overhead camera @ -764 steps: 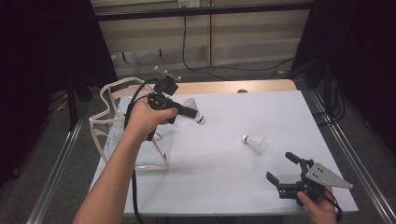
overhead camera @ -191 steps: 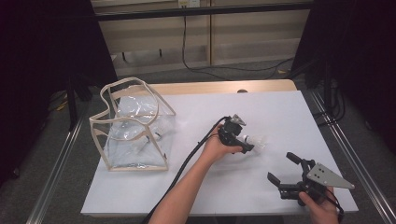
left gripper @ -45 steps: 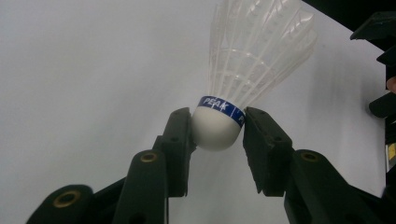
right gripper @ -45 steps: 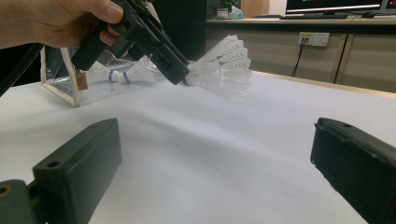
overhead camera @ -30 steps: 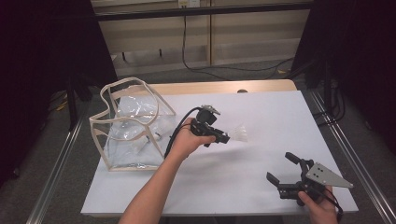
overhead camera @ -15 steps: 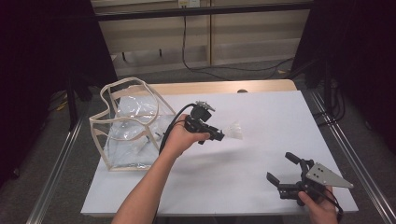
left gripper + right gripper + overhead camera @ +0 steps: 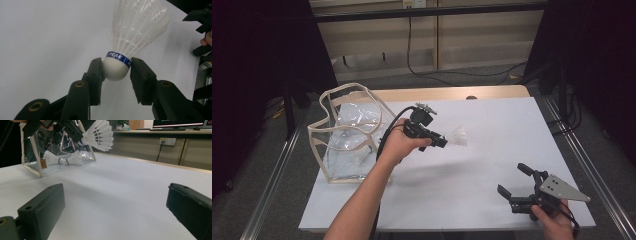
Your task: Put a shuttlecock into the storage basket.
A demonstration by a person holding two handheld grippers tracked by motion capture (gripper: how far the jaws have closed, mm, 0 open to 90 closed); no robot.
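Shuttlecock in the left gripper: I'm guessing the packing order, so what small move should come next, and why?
Probably carry it left, over the clear bag's open top. The left gripper grips the shuttlecock by its cork, lifted off the table, and another shuttlecock already lies inside that bag. The right gripper rests open.

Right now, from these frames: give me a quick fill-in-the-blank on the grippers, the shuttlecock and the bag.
1. The left gripper is shut on the white ____ of the shuttlecock.
2. The band above that part is ____ in colour.
3. The right gripper is ____ and holds nothing.
4. The clear bag already has ____ lying inside it.

Missing words: cork base; blue; open; shuttlecocks
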